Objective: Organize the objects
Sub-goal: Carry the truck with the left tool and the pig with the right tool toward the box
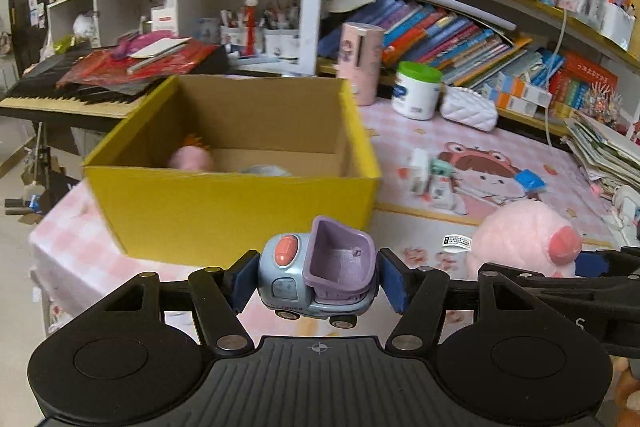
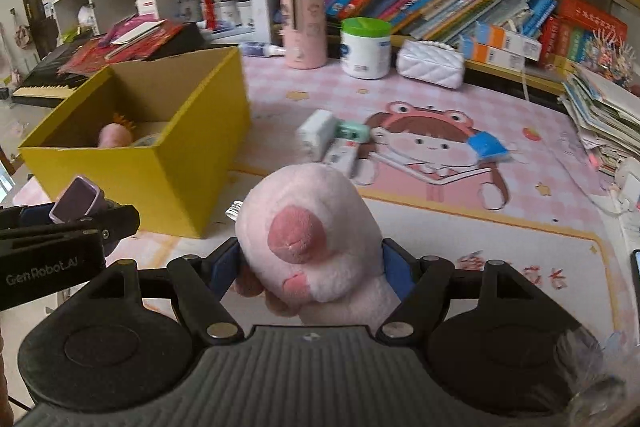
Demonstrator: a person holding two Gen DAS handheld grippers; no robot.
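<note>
The yellow cardboard box (image 1: 224, 211) stands on the desk (image 2: 460, 227), already holding a pink toy. The pink plush pig (image 2: 312, 239) is pinched between the jaws of the right gripper (image 2: 310, 267), snout toward the camera, body running away toward the box. The toy dump truck (image 1: 318, 271) is clamped crosswise in the left gripper (image 1: 318, 279), off the desk, cab to the left, long axis spanning the jaws. Both should be carried over the rim before release.

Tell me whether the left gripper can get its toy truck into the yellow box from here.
Probably yes. The left gripper holds the truck just short of the box, whose top is open, with nothing between them.
</note>
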